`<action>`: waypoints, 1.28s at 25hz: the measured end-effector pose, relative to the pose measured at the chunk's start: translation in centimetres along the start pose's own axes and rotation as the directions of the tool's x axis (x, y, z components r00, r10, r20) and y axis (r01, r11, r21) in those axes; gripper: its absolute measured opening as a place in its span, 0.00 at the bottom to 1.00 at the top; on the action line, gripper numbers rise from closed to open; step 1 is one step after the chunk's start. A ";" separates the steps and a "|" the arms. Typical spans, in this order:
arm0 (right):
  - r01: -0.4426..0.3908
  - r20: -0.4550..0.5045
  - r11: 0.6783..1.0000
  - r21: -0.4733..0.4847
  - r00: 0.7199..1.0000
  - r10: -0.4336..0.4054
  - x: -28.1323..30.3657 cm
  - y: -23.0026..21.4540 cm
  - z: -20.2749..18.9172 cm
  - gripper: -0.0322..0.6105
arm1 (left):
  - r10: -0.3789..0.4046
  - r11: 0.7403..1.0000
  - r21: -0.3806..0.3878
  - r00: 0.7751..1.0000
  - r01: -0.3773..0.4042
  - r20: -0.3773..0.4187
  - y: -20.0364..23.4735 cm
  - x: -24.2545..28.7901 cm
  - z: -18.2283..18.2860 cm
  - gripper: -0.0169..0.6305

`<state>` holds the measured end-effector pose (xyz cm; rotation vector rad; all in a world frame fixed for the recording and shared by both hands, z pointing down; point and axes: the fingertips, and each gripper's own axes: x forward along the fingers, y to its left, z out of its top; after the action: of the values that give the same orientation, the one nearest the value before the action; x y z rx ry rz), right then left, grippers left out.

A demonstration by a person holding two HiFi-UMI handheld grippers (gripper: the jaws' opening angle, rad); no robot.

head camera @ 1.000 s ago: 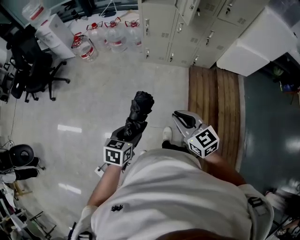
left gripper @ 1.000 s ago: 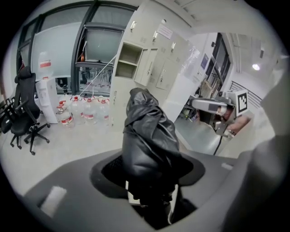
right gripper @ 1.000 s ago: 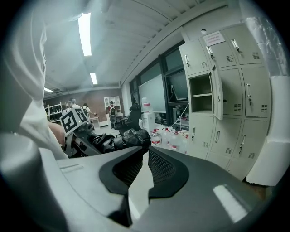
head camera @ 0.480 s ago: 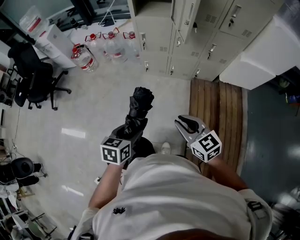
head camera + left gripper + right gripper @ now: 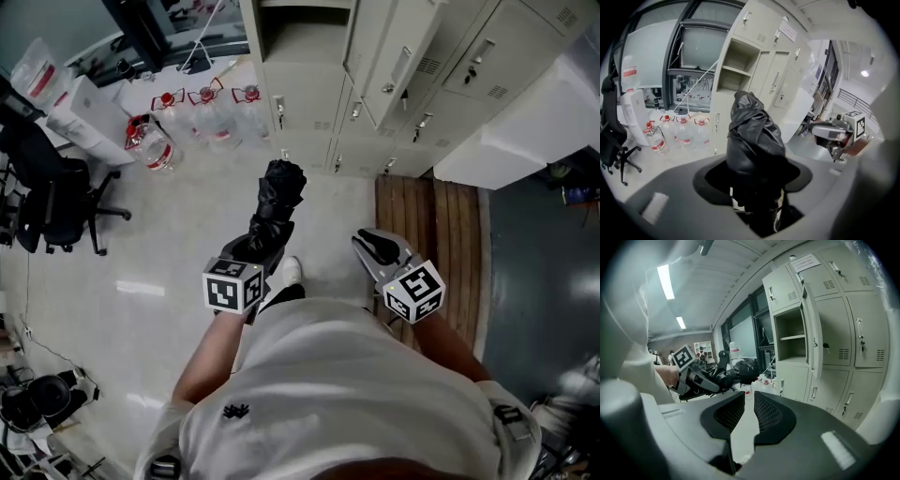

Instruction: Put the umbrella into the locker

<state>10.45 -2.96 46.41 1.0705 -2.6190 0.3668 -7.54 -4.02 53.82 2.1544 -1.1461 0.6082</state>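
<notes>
Black, crumpled umbrella (image 5: 752, 136) stands clamped between left gripper (image 5: 255, 251) jaws; right gripper (image 5: 749, 401) jaws nearly together, empty.

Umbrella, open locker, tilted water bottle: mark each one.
umbrella (image 5: 752, 140), left gripper view, on its folded black fabric.
open locker (image 5: 790, 350), right gripper view, on the back wall below its shelf.
water bottle (image 5: 150, 145), head view, on the bottle's body.

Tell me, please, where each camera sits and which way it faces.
Head view: on the person's head, looking steeply down; shows shirt, left gripper, right gripper.
Left gripper view: on the left gripper, facing the open locker; its jaws clamp the umbrella.
Right gripper view: on the right gripper, facing the open locker; its jaws empty.
All three show the umbrella.
</notes>
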 end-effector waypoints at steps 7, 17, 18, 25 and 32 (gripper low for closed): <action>0.059 0.016 0.998 0.028 0.998 -0.060 6.3 -1.3 3.6 0.14 | -0.048 0.994 0.094 0.999 0.048 -0.005 5.7 4.8 7.7 0.49; 0.126 0.013 0.991 0.053 0.992 -0.126 7.7 -9.1 4.9 0.14 | -0.043 0.993 0.111 0.998 0.038 0.047 9.0 13.0 19.4 0.49; 0.128 0.011 0.990 0.056 0.992 -0.128 7.6 -10.2 5.0 0.14 | -0.036 0.994 0.108 0.998 0.030 0.049 9.2 13.9 20.6 0.49; 0.161 0.009 0.985 0.057 0.987 -0.162 5.4 -18.4 5.9 0.14 | 0.029 0.994 0.105 0.996 -0.038 0.084 10.3 20.9 29.7 0.49; 0.216 0.013 0.973 0.083 0.976 -0.218 2.7 -25.2 5.7 0.14 | 0.103 0.986 0.120 0.990 -0.114 0.093 11.8 27.0 37.0 0.49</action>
<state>25.59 -24.04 45.19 1.3795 -2.4909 0.4169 0.48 -50.36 48.65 2.2544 -1.3101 0.6561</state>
